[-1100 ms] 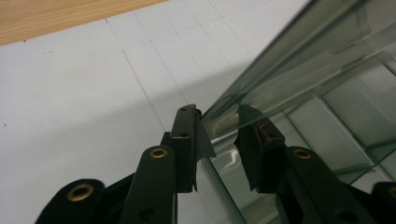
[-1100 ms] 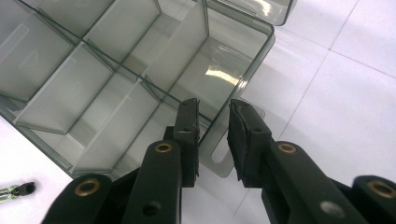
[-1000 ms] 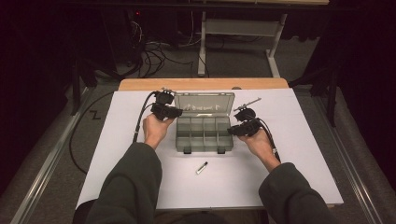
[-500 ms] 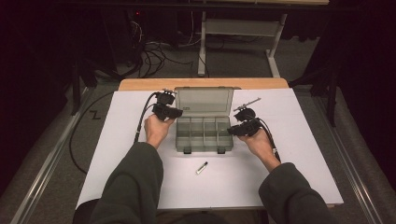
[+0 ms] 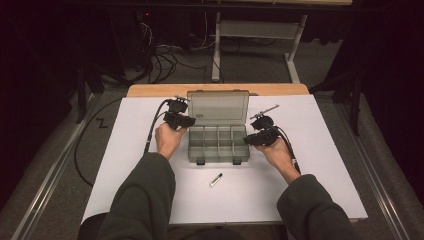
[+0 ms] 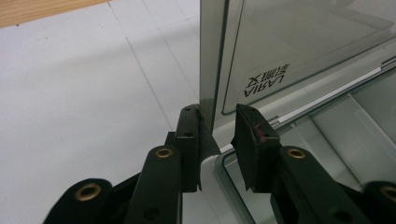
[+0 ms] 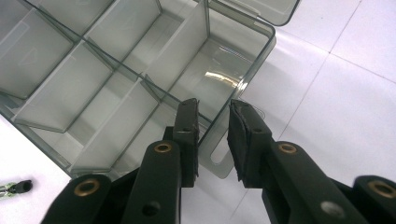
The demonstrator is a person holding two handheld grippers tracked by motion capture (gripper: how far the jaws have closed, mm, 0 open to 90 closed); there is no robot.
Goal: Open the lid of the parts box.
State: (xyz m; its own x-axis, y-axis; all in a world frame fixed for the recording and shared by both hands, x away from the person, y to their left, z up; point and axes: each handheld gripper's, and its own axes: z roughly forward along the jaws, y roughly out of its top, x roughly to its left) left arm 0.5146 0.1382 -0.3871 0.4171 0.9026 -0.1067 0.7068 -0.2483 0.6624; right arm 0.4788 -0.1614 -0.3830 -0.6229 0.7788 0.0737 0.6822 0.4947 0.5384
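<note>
A clear grey compartment box (image 5: 218, 146) lies open mid-table, its lid (image 5: 218, 106) standing up at the back. My left gripper (image 5: 187, 121) is at the lid's left edge. In the left gripper view its jaws (image 6: 217, 112) straddle the lid (image 6: 299, 51). They have just been closing, and a gap still shows beside the far pad. My right gripper (image 5: 248, 140) is at the box's right side. In the right gripper view its jaws (image 7: 214, 105) stand open astride the right wall (image 7: 247, 79), not pressing it. The compartments look empty.
A small dark-capped vial (image 5: 216, 180) lies on the white table in front of the box, and the same vial (image 7: 14, 187) appears in the right gripper view. A thin metal tool (image 5: 265, 110) lies behind the right gripper. A wooden strip (image 5: 150, 90) edges the table's far side.
The lid looks tipped a little more upright than a second ago, with the left gripper staying at its edge. The right hand has kept still.
</note>
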